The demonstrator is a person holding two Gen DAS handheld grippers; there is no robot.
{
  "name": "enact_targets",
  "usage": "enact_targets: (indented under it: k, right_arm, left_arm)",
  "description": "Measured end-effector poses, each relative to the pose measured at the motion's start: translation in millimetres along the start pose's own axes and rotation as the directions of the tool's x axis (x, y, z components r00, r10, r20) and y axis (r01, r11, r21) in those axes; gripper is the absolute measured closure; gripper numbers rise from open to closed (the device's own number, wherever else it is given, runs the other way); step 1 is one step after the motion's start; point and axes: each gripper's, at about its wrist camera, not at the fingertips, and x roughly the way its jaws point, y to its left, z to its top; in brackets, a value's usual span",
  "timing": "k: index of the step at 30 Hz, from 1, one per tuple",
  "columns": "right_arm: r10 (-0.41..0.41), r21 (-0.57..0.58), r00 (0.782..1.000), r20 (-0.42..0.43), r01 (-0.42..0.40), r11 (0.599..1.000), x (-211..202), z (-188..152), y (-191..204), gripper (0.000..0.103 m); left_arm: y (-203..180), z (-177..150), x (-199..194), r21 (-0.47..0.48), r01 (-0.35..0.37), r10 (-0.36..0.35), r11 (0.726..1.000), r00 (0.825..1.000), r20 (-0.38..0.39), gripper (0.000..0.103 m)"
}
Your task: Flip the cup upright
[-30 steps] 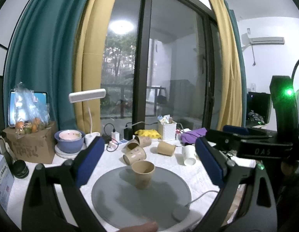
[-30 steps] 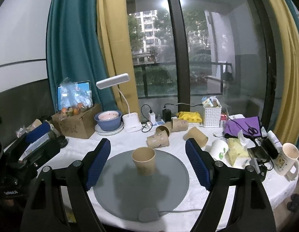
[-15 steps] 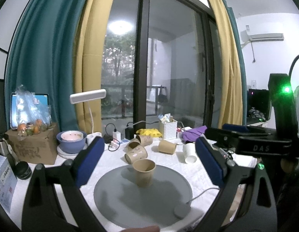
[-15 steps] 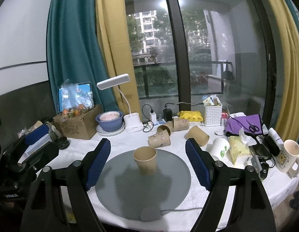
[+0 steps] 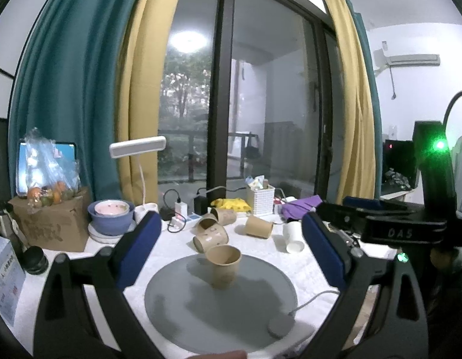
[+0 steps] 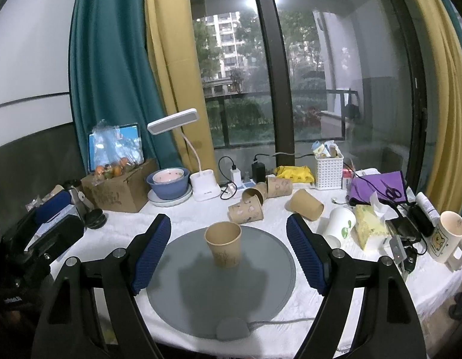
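A brown paper cup point(image 5: 223, 264) stands upright, mouth up, on a round grey mat point(image 5: 183, 296) on the white table. It also shows in the right wrist view point(image 6: 224, 243), on the mat point(image 6: 261, 287). My left gripper point(image 5: 231, 251) is open and empty, held back from the cup with the cup between its blue pads. My right gripper point(image 6: 229, 252) is open and empty too, also back from the cup. The right gripper's body point(image 5: 404, 230) shows at the right of the left wrist view.
Several brown paper cups point(image 6: 255, 200) lie on their sides behind the mat, with a white cup point(image 6: 340, 227) to the right. A desk lamp point(image 6: 198, 161), blue bowl point(image 6: 168, 182), cardboard box point(image 6: 117, 190), white basket point(image 6: 328, 170), tissue pack point(image 6: 368, 227) and mug point(image 6: 449, 239) crowd the table.
Both grippers have drawn back and risen slightly, so the cup and mat sit a little farther off. The cup has stayed upright in place.
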Motion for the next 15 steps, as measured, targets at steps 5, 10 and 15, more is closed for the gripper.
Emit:
enact_targets:
  k: [5, 10, 15]
  right_arm:
    - [0.002, 0.002, 1.0, -0.004, -0.002, 1.0, 0.8, -1.1, -0.3, 0.021]
    - [0.001, -0.001, 1.0, -0.004, -0.001, 1.0, 1.0, -2.4, 0.4, 0.021]
    - [0.0, 0.001, 1.0, -0.004, 0.0, 1.0, 0.9, -2.2, 0.9, 0.021]
  left_arm:
    - [3.2, 0.7, 1.2, -0.01, -0.011, 0.011, 1.0, 1.0, -0.005, 0.007]
    - [5.3, 1.0, 2.6, -0.025, -0.024, 0.024, 0.999, 1.0, -0.006, 0.007]
    - [5.9, 1.0, 3.5, -0.027, -0.024, 0.024, 0.999, 1.0, -0.006, 0.007]
